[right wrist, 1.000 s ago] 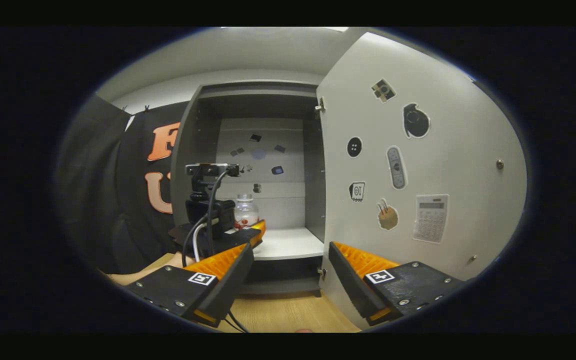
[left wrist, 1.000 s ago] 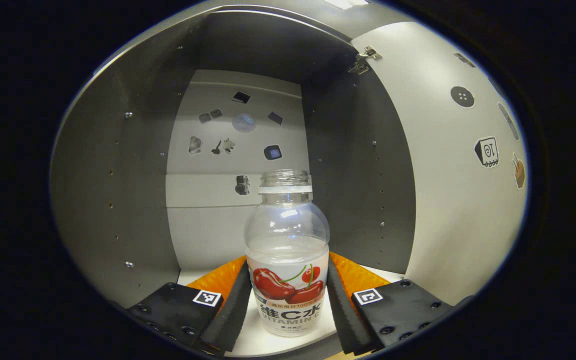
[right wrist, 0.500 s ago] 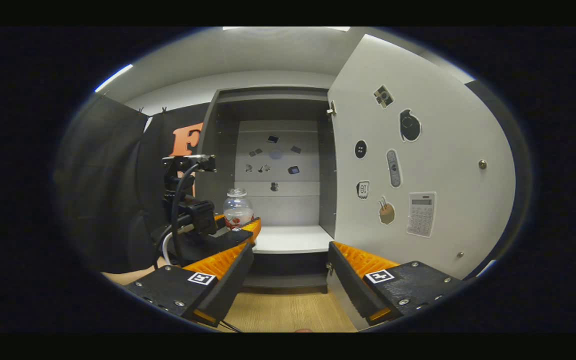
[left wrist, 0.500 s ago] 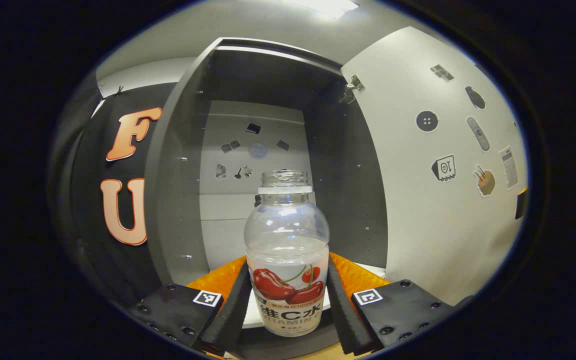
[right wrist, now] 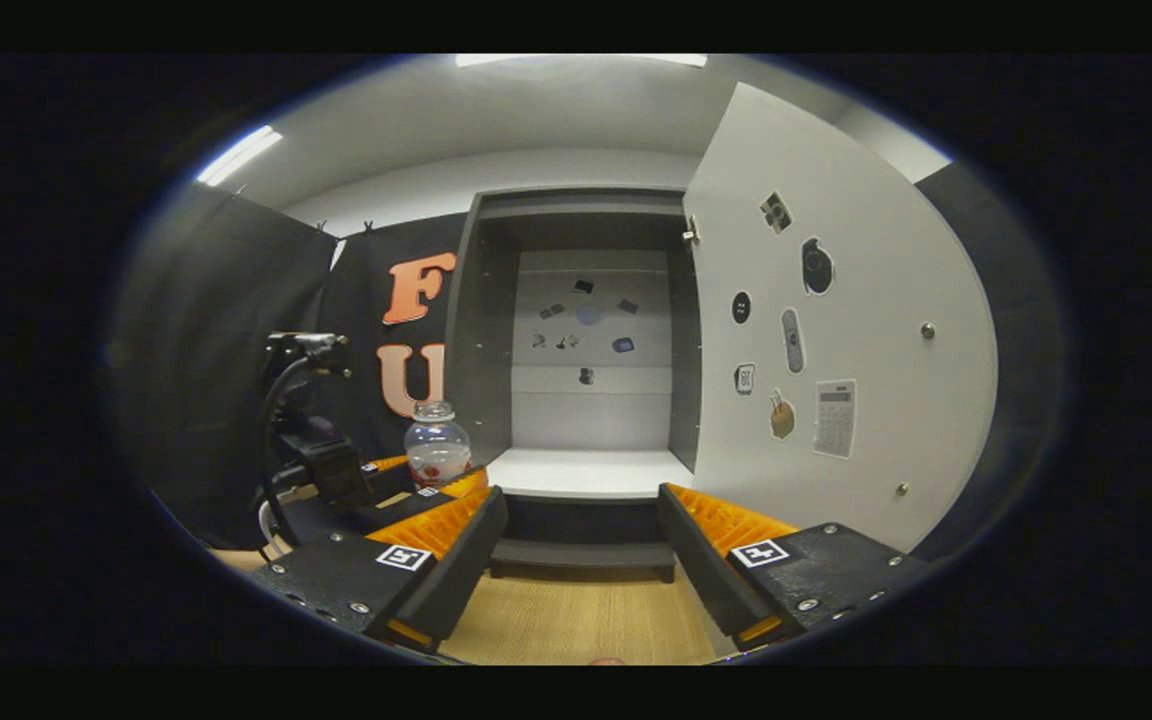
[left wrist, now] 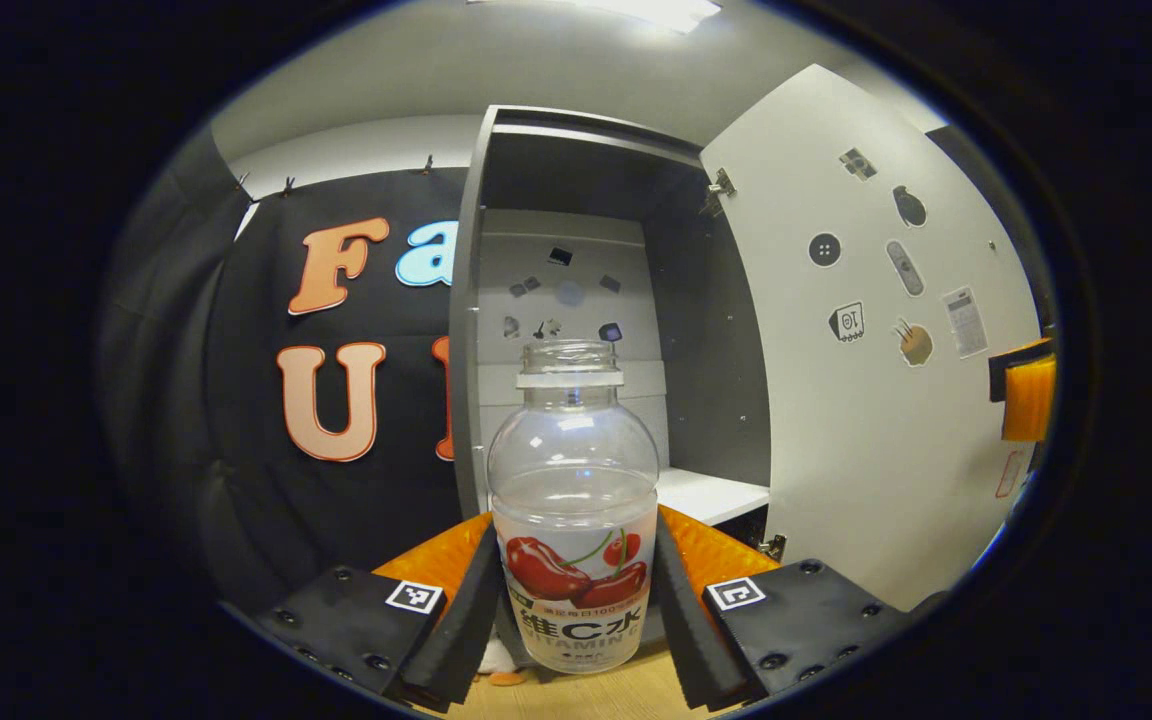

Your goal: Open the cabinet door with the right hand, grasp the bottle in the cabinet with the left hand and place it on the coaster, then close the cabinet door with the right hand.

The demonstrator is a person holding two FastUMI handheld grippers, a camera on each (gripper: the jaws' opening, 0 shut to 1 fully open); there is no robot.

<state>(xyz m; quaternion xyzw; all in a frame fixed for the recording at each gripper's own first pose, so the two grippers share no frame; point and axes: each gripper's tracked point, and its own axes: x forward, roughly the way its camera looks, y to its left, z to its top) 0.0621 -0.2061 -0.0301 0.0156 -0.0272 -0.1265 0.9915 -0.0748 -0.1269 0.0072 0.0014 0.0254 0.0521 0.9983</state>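
Left gripper clamped on clear uncapped bottle, upright, held above wood table outside cabinet. Label: cherries, "VITAMIN C". Right gripper fingers apart, holding nothing, facing cabinet. Sticker-covered door swung open.

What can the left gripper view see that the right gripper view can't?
The left gripper view gives a close look at the bottle held between the left gripper fingers, cherries on its label, no cap.

The right gripper view gives the open right gripper over the wooden table, and the left gripper's back and cables, seen from behind.

Both show the bottle, the open cabinet, its bare shelf and the sticker-covered door.
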